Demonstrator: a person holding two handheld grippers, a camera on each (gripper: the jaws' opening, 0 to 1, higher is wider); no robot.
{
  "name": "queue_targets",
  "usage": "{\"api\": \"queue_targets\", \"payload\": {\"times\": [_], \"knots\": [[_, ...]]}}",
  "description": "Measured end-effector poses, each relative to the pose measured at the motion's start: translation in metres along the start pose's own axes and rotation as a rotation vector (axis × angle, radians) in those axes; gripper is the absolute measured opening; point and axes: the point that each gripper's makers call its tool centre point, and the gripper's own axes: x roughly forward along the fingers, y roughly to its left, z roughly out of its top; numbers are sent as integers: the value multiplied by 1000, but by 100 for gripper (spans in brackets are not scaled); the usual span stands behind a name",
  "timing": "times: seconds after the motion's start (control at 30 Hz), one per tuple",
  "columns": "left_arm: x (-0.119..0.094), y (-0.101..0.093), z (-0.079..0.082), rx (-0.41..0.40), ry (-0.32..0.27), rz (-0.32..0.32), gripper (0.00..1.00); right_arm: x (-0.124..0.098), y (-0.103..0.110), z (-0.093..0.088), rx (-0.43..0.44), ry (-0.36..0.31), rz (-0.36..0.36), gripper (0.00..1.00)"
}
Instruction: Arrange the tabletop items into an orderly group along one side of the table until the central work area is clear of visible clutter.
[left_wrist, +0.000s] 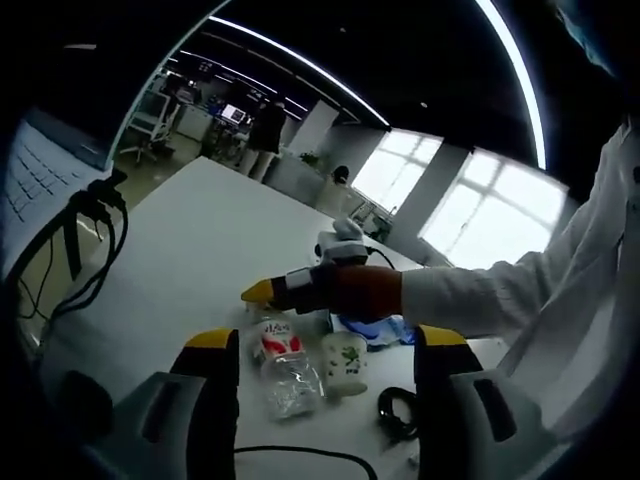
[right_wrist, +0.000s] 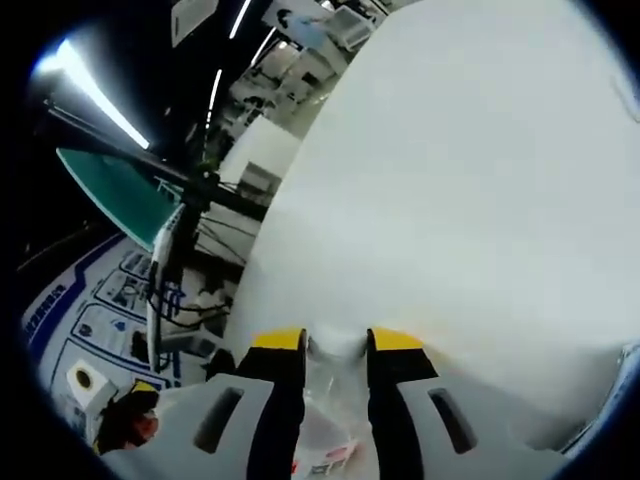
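In the left gripper view a clear plastic bottle (left_wrist: 283, 368) with a red label lies on the white table (left_wrist: 210, 240). Beside it stands a white cup (left_wrist: 345, 362) with a green print, with something blue (left_wrist: 378, 330) behind it. My left gripper (left_wrist: 326, 338) is open, and its yellow-tipped jaws frame the bottle and cup from the near side. The right gripper (left_wrist: 275, 292) reaches in from the right, held by a gloved hand (left_wrist: 365, 290), and sits at the bottle's upper end. In the right gripper view my right gripper (right_wrist: 337, 340) is shut on the bottle (right_wrist: 335, 400).
A black coiled strap (left_wrist: 398, 410) lies right of the cup. A white device (left_wrist: 345, 240) sits farther back on the table. A black stand with cables (left_wrist: 90, 215) rises off the left edge, and the stand (right_wrist: 185, 220) also shows past the bare tabletop (right_wrist: 480, 200).
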Motion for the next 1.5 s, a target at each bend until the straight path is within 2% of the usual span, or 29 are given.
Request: {"api": "queue_targets", "payload": {"times": [0.4,0.67,0.7,0.73,0.8,1.03,1.3,1.37,1.5], "knots": [[18,10,-9,-30,17,-24,70,-8,18,4,-102,-32,4,20],[37,25,-27,-38,58,-48,68,-18,39,9,-231,-81,5,20],[41,26,-34,-46,87,-55,68,-19,43,9,-249,-90,12,20],[45,28,-36,-39,91,-57,67,-21,44,9,-266,-96,3,20],[51,30,-44,-36,116,-73,67,-23,51,9,-298,-107,11,20],[75,33,-49,-46,131,-141,69,-32,74,1,-406,-144,20,20],[91,26,-56,-47,169,-220,68,-41,83,-4,-448,-177,20,20],[92,26,-62,-37,194,-238,66,-43,86,-5,-468,-184,21,19],[96,25,-68,-51,207,-260,60,-48,95,-10,-508,-201,21,19]]}}
